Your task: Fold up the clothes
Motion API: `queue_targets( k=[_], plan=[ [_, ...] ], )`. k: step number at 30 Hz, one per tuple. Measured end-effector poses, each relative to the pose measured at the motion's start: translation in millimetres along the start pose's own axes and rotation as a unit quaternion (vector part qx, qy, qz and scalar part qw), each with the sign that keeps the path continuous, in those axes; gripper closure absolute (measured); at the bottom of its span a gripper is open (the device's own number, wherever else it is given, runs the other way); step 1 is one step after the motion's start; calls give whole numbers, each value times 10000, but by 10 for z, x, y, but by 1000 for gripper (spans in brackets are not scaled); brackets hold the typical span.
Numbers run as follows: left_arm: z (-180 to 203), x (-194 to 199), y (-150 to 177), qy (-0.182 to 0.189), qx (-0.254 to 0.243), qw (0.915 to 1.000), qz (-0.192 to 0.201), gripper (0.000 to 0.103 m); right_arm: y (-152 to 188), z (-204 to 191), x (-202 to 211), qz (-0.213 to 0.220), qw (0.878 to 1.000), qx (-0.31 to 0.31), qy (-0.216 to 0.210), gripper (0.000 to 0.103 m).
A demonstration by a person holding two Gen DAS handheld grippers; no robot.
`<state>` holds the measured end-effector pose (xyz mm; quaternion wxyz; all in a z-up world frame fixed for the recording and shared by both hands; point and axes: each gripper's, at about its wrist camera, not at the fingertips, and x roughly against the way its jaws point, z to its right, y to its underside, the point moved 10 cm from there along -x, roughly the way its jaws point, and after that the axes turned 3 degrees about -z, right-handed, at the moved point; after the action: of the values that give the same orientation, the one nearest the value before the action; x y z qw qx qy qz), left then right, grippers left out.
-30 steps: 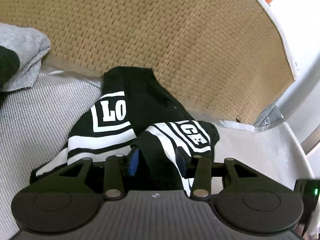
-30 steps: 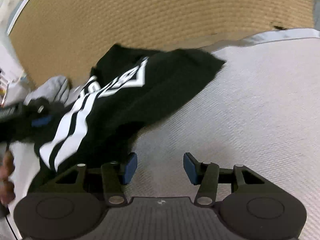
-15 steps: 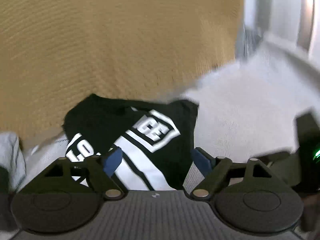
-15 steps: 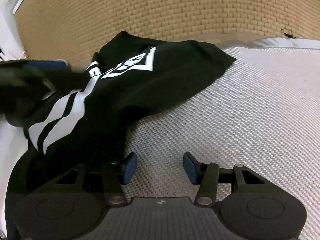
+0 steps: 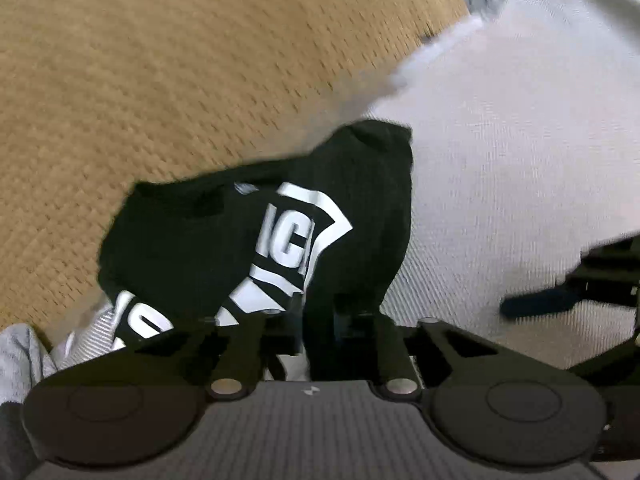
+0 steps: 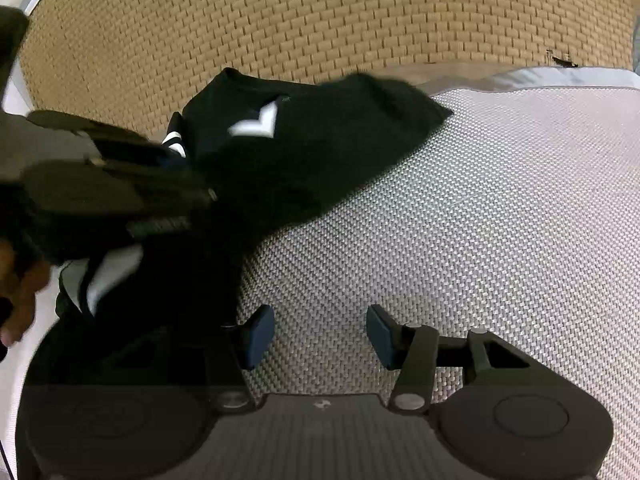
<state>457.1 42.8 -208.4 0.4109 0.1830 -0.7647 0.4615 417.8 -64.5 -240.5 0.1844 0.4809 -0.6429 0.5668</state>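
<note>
A black garment [image 5: 224,240] with white stripes and lettering lies crumpled where the tan mat meets the pale woven surface. My left gripper [image 5: 318,320] sits at its near edge. Its jaws are closing, and a fold of the black cloth is pinched between them. In the right wrist view the same garment [image 6: 320,152] spreads up to the left, with the left gripper [image 6: 120,184] blurred over its left part. My right gripper [image 6: 320,336] stands open above bare weave just right of the garment, with nothing between its blue pads [image 6: 260,334].
A tan woven mat [image 6: 320,20] fills the far side. A pale grey woven surface [image 6: 480,240] stretches to the right. A grey cloth [image 5: 20,356] lies at the lower left of the left wrist view. A person's hand [image 6: 20,300] shows at the left edge.
The left gripper opened wide, rolled and swung across the garment, then closed on its near fold. The right gripper kept still and open.
</note>
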Motion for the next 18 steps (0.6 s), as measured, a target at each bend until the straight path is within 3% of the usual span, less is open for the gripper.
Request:
queue_targets(
  k=[2, 3, 5, 8, 9, 12, 15, 18],
  plan=[
    [-190, 90, -28, 290, 639, 9973, 234, 91, -1, 5, 2, 6, 10000, -3, 0, 47],
    [-340, 146, -25, 579, 1147, 9909, 389, 91, 1, 7, 2, 6, 10000, -12, -3, 47],
    [-689, 239, 28, 1120, 2172, 9673, 683, 91, 3, 5, 1, 11, 10000, 0, 2, 47],
    [-1263, 266, 257, 1580, 3486, 9192, 923, 91, 1, -8, -8, 14, 10000, 45, 29, 47],
    [-1426, 221, 378, 1597, 3769, 9081, 887, 91, 6, -11, -8, 15, 10000, 64, 36, 47],
    [-1753, 43, 765, 1456, 4327, 8874, 648, 89, 13, -21, -10, 9, 9999, 100, 21, 47],
    [-1910, -64, 1087, 1243, 4779, 8684, 449, 70, 13, -34, -16, -4, 9999, 114, -3, 47],
    [-1930, -23, 1164, 1304, 4928, 8591, 455, 55, 16, -36, -5, -5, 9999, 138, -25, 47]
  ],
)
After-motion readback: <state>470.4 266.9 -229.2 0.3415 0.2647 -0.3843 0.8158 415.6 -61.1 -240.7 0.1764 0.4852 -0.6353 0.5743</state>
